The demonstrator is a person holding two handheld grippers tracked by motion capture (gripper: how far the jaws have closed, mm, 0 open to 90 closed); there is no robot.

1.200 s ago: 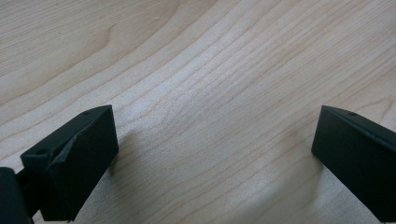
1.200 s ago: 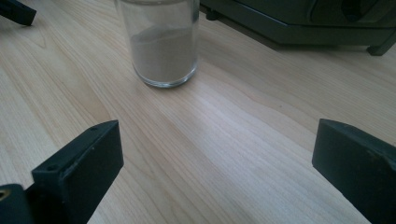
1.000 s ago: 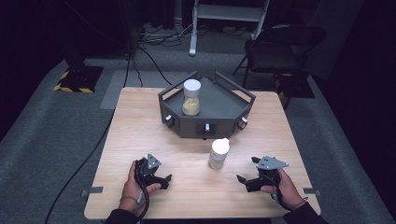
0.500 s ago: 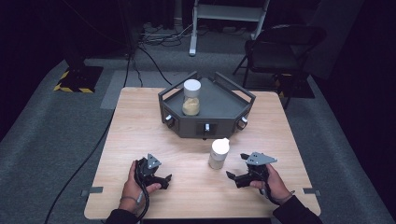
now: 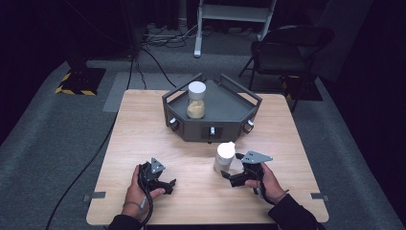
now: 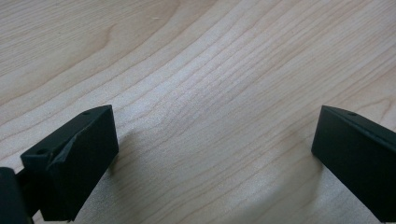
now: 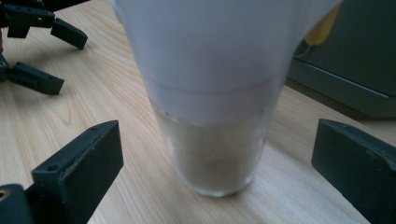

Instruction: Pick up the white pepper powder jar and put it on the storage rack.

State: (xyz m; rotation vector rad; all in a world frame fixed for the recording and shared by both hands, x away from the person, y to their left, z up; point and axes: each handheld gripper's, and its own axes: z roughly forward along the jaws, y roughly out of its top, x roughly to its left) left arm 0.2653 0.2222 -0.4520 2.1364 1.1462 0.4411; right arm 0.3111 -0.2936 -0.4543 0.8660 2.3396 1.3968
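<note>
While upright, jar [image 7: 212,116] (white lid, tan powder) | R gripper [image 5: 238,176] jaws spread | L gripper [image 5: 163,184] spread

1. Left gripper [image 5: 165,186]: black body with angular black fingers [image 6: 70,163], each showing a small screw hole near the tip; a grey three-cornered plate sits on top.
2. Right gripper [image 5: 229,177]: same black build, with a grey three-cornered plate and blocky matte fingers [image 7: 77,170].
3. A black cable trails from the left gripper.
4. Sleeves: dark, at both forearms.
</note>
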